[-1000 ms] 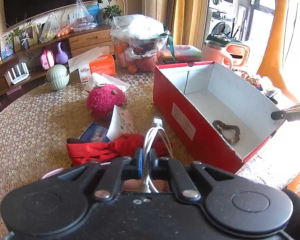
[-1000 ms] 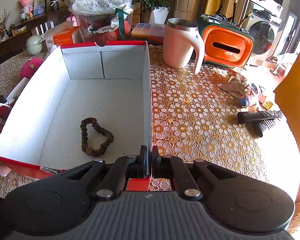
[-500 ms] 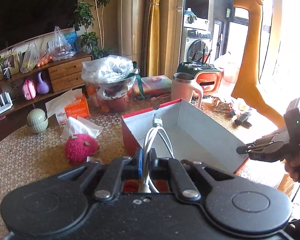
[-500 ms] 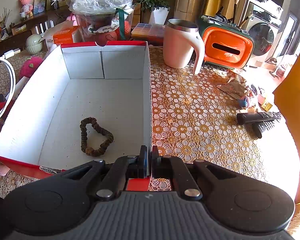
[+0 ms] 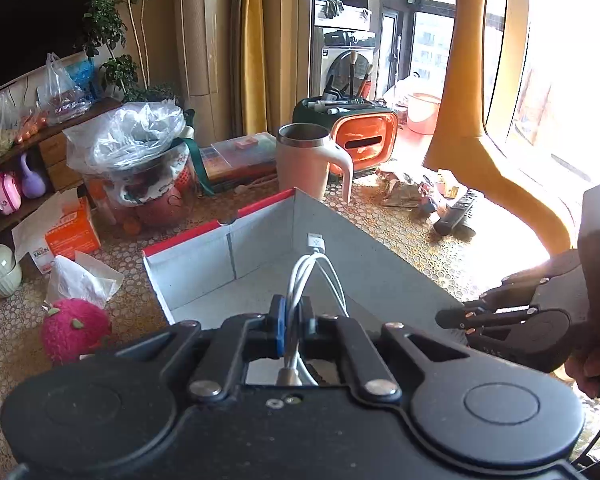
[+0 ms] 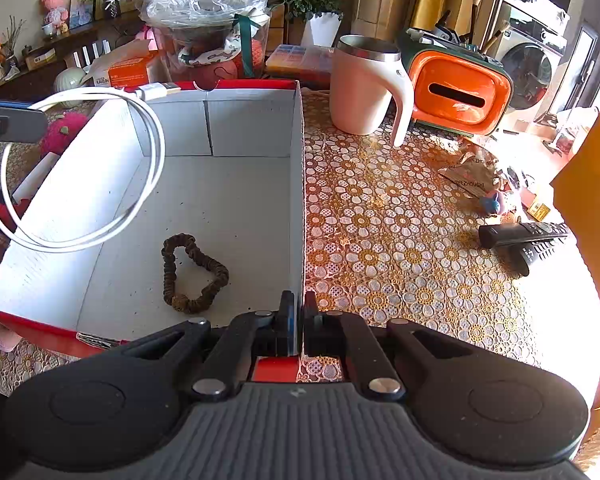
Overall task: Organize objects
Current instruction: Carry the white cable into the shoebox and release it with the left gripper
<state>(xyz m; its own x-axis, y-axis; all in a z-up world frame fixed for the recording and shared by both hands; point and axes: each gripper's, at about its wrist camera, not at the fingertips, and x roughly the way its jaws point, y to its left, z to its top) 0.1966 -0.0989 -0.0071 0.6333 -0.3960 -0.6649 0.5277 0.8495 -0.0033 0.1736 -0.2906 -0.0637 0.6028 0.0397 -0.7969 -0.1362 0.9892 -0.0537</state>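
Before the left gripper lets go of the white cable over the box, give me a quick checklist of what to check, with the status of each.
1. Left gripper jaws clamped on white cable: ok.
2. Cable loop hanging over the red box, not the table: ok.
3. Right gripper pinching the box's wall to steady it: ok.
4. Bare floor beside the brown scrunchie: ok.
5. Cable's lower end clear of the rim: cannot tell.

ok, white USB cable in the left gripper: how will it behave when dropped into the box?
Likely floppy and light: the white cable hangs in loose loops from the left gripper. It should slump into the box, probably springing wider. The plug end may snag the wall.
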